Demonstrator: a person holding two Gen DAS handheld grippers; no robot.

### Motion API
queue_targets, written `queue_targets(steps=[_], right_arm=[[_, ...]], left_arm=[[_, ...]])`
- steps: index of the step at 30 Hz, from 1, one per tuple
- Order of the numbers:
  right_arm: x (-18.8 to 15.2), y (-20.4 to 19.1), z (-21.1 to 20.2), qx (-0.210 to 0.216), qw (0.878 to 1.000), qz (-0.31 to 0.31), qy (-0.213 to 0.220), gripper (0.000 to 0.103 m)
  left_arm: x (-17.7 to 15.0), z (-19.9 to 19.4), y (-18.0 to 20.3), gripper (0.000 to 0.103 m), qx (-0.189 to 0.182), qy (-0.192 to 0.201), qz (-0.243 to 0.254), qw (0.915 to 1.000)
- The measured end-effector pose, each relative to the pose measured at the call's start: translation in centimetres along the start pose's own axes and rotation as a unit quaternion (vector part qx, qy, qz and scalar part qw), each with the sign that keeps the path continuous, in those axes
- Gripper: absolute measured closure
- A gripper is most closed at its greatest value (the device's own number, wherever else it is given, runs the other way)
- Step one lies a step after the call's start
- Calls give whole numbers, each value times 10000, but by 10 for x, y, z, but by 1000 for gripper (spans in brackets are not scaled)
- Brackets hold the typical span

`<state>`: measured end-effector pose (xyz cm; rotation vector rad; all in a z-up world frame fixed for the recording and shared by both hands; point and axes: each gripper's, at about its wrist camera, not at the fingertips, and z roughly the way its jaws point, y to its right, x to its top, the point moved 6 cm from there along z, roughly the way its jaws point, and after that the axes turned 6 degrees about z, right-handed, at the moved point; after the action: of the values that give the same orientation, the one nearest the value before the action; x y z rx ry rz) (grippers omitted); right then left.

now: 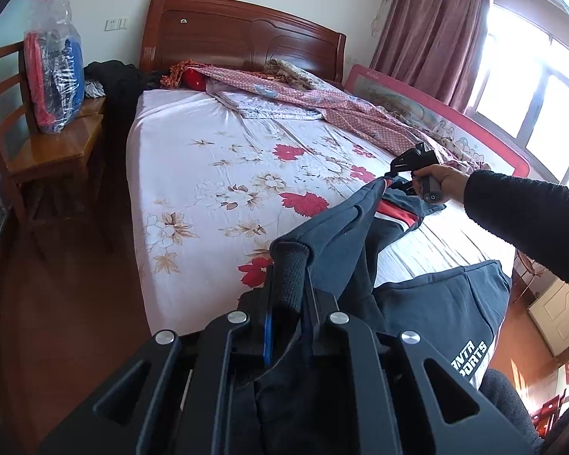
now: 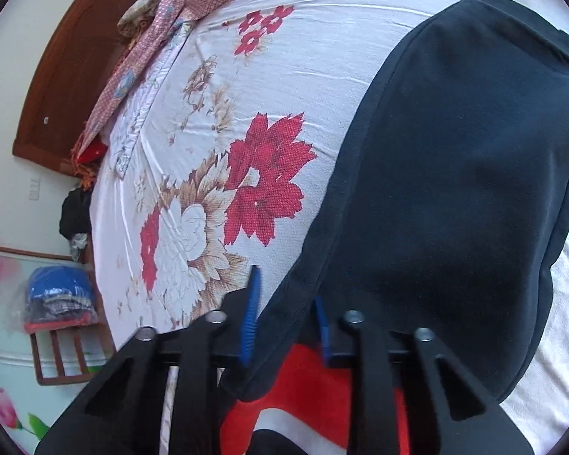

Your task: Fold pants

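Dark navy pants (image 1: pixel 436 303) with a red and white stripe lie on the bed's near right part; white lettering shows on the near end. My left gripper (image 1: pixel 290 265) is shut on a ribbed cuff of the pants and holds it lifted above the bed. My right gripper (image 1: pixel 389 180), held by a hand in a black sleeve, pinches the pants' edge farther along, stretching the fabric between both. In the right wrist view the right gripper (image 2: pixel 284 303) is shut on the navy fabric (image 2: pixel 455 170), with its blue pads either side and the red stripe (image 2: pixel 303 390) below.
The bed (image 1: pixel 208 174) has a white floral sheet. A pink quilt (image 1: pixel 322 102) is bunched by the wooden headboard (image 1: pixel 239 34). A pink guard rail (image 1: pixel 455 121) runs along the far side. A wooden chair (image 1: pixel 45 144) with a plastic-wrapped bundle stands left of the bed.
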<state>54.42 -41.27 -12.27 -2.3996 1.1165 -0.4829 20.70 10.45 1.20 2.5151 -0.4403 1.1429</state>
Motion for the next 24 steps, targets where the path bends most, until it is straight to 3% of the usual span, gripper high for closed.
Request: queue_targets(steps=[5, 11, 15, 17, 24], right_arm=[[-6, -10, -41, 241, 9980, -450, 385, 97], [-41, 1, -150, 962, 9885, -855, 800, 97], [-93, 47, -219, 1447, 9818, -834, 902, 97], [-124, 80, -241, 1448, 9815, -845, 922, 97], [-218, 206, -254, 1422, 9864, -155, 809, 97]], left_arm=[[0, 0, -15, 92, 355, 88, -233, 9991], [-7, -11, -36, 92, 907, 375, -466, 9941], [-20, -24, -37, 92, 1115, 521, -460, 9913], [-30, -34, -37, 91, 1113, 542, -506, 9910], [-77, -66, -9, 87, 877, 433, -450, 9942]])
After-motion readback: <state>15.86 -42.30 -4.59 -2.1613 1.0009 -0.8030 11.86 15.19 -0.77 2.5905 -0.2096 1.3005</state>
